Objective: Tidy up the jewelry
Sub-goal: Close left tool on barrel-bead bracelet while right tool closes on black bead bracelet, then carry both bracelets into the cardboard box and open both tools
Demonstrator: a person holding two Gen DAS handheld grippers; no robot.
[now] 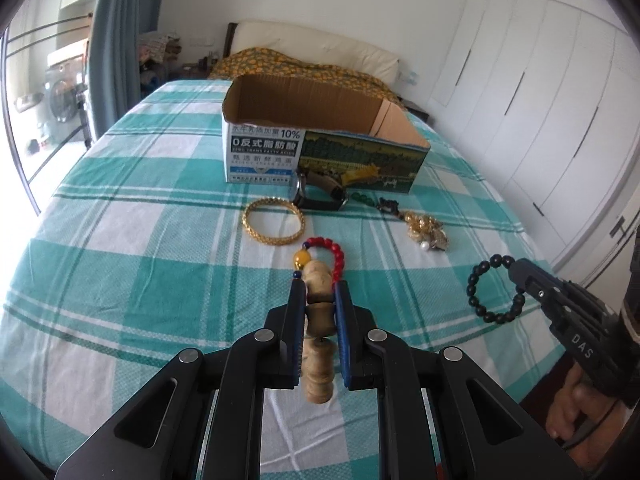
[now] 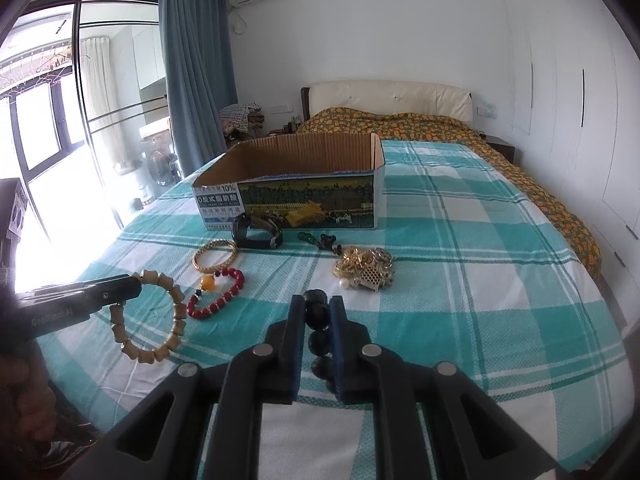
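My left gripper (image 1: 317, 289) is shut on a tan wooden bead bracelet (image 1: 318, 348), which hangs clear of the bed; the right wrist view shows that bracelet (image 2: 150, 322) as a dangling ring held by the left gripper (image 2: 134, 286). My right gripper (image 2: 317, 300) is shut on a black bead bracelet (image 2: 318, 322), seen as a loop (image 1: 496, 288) hanging from the right gripper (image 1: 516, 270) in the left view. On the checked sheet lie a red bead bracelet (image 1: 332, 252), a gold bangle (image 1: 274, 221), a watch (image 1: 320, 194), a dark green string (image 1: 374, 201) and a gold tangle (image 1: 428, 230).
An open cardboard box (image 1: 320, 148) stands on the bed just behind the jewelry, its inside not visible. A yellow flowered cover (image 2: 460, 132) lies at the head of the bed. White wardrobe doors (image 1: 540, 120) run along the right, a curtain (image 2: 196, 80) and window at the left.
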